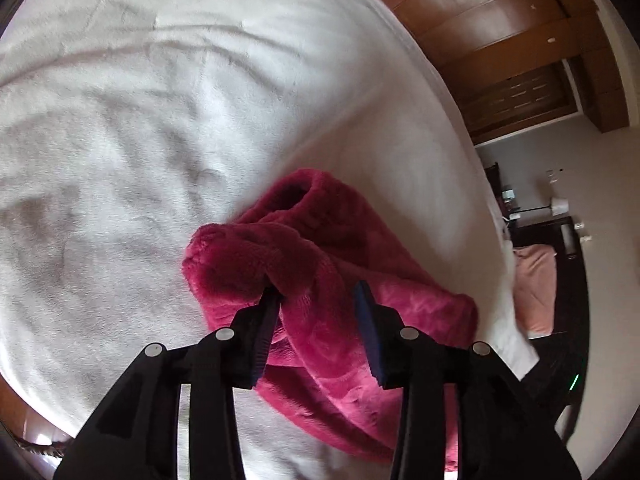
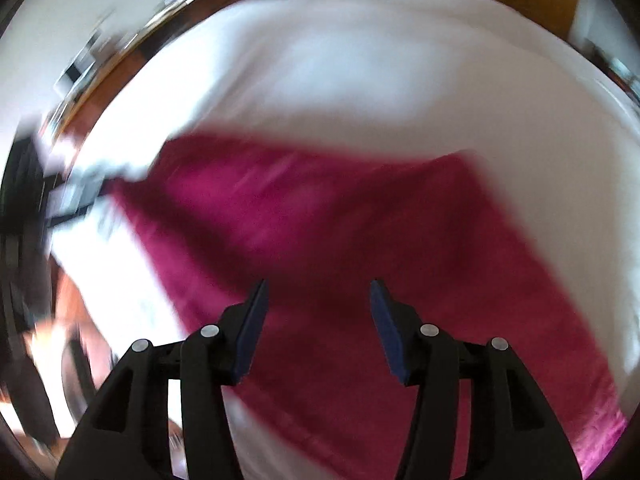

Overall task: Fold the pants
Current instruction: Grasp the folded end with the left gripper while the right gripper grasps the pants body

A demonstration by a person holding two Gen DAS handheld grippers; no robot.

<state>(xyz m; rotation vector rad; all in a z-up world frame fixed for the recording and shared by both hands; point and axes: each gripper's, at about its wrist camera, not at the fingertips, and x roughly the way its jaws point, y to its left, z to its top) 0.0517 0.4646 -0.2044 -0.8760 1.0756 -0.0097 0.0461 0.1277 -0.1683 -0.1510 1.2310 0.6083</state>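
Note:
The magenta fleece pants (image 1: 320, 264) lie bunched on a white bed (image 1: 140, 120), with the waistband opening turned up at the far end. My left gripper (image 1: 318, 294) is open just over the bunched fabric; the cloth touches its left finger (image 1: 266, 320) but the jaws stand wide apart. In the right wrist view, which is motion-blurred, the pants (image 2: 320, 220) spread flat across the bed (image 2: 360, 80). My right gripper (image 2: 318, 292) is open above them and holds nothing.
A wooden wardrobe (image 1: 500, 32) stands beyond the bed's far edge. A dark side table (image 1: 560, 240) with small items and a pink cloth (image 1: 536, 284) is at the right. Blurred furniture (image 2: 48, 200) shows left of the bed.

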